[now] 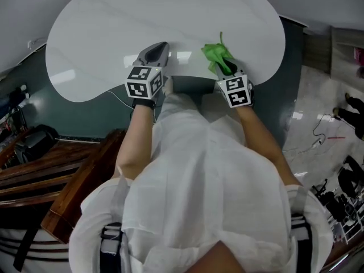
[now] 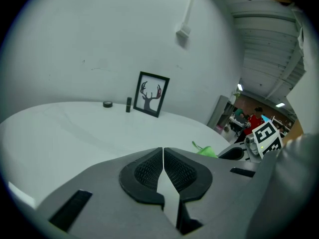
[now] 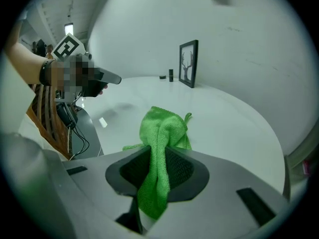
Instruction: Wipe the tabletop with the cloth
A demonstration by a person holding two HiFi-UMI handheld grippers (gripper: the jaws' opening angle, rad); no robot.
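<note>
Green cloth (image 3: 159,148) sits closest of all, bunched into a thick fold and pinched between the jaws of the right tool (image 3: 158,162), with a tail hanging down behind the pads and the bulk sticking out in front. The jaws are closed only as far as the wad lets them, so they are firmly on it rather than fully together. From where I stand, the cloth is at the near edge of the white surface (image 1: 114,33), on the person's right, but I cannot tell whether it is pressed onto the top or held just above it. The surface looks bare and glossy, with no streak, damp track or spill to show what has been covered. I would judge the cloth to be in hand and the wiping itself largely still to do, with the whole broad oval ahead of it. The left tool (image 2: 163,158) is beside it over the same near edge, its ribbed pads meeting at the tips with nothing between them. Far across the surface, by the wall, stand a framed antler picture (image 2: 151,94) and two small dark objects (image 2: 107,104).
</note>
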